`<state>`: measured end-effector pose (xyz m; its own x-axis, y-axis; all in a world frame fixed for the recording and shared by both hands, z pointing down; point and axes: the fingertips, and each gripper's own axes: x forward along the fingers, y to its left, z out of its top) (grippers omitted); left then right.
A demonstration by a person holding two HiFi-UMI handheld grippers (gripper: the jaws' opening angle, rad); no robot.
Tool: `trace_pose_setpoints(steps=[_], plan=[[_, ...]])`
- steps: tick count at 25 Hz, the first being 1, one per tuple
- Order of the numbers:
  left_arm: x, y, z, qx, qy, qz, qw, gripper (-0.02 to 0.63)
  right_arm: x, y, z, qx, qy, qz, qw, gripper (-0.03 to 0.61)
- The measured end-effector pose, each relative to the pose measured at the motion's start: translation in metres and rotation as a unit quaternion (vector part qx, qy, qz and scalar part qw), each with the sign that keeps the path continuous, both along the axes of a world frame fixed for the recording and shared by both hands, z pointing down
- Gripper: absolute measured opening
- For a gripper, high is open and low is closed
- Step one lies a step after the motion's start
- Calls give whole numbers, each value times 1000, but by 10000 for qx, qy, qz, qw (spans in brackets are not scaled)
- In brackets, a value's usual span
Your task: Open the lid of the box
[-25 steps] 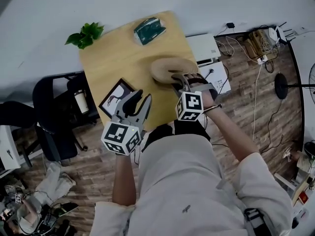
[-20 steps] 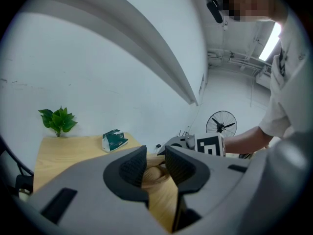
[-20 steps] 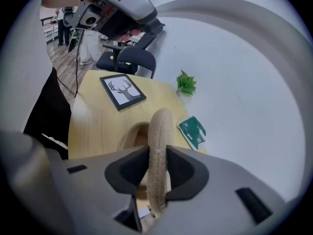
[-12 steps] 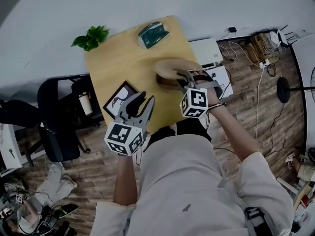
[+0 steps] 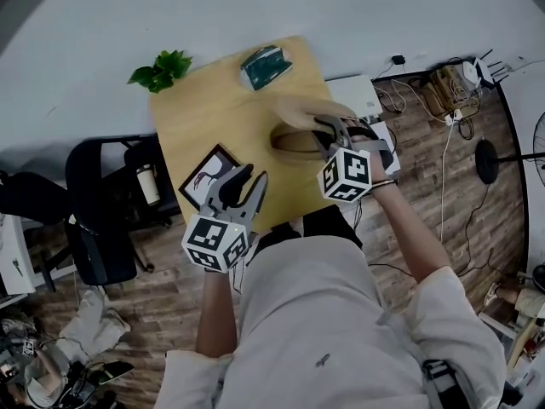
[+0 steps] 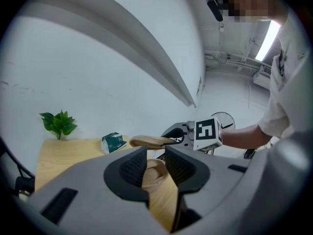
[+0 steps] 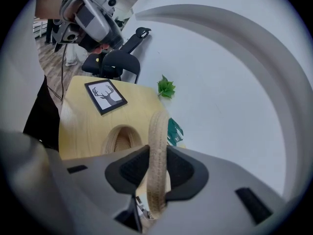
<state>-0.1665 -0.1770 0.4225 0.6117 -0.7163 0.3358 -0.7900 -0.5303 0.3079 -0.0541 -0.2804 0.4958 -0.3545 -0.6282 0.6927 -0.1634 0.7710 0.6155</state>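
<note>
A round pale wooden box [image 5: 296, 141] sits near the right edge of the small wooden table [image 5: 204, 118]. Its flat lid [image 5: 308, 107] hangs above it, tilted and clear of the box. My right gripper [image 5: 335, 133] is shut on the lid's near rim. In the right gripper view the lid [image 7: 157, 141] stands edge-on between the pads, with the uncovered box [image 7: 121, 137] below it. My left gripper [image 5: 242, 184] hovers over the table's front edge, open with nothing in it. In the left gripper view the lid [image 6: 149, 141] and box [image 6: 155, 171] lie straight ahead.
A framed deer picture [image 5: 207, 175] lies by the left gripper. A green packet [image 5: 264, 65] and a small plant [image 5: 162, 67] stand at the table's far side. A black office chair [image 5: 102, 220] is to the left. White boxes [image 5: 358, 95] and cables [image 5: 443, 83] lie on the floor to the right.
The right gripper has raised the lid from resting on the box to hanging tilted above it. The left gripper has stayed where it was.
</note>
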Motion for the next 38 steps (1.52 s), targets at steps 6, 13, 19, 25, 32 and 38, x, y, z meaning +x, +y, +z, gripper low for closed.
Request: trace_pose_setpoints(steps=[6, 13, 19, 25, 32, 38], plan=[[1, 0, -9, 137, 30, 53, 9999, 110, 11, 5, -27, -33, -602, 380, 9975, 98], [5, 5, -9, 142, 45, 149, 9998, 110, 35, 11, -60, -49, -1437, 979, 9848, 98], [14, 7, -12, 178, 122, 217, 9995, 110, 56, 17, -86, -357, -2507, 1387, 9574, 98], [22, 6, -14, 213, 84, 215, 9995, 110, 79, 22, -87, -598, -3142, 1727, 9316, 95], [44, 15, -22, 255, 65, 148, 9995, 109, 100, 42, -101, -1068, -4385, 2020, 8692, 95], [65, 31, -28, 305, 77, -39, 9995, 109, 122, 59, -114, -1155, -5062, 2122, 8279, 95]])
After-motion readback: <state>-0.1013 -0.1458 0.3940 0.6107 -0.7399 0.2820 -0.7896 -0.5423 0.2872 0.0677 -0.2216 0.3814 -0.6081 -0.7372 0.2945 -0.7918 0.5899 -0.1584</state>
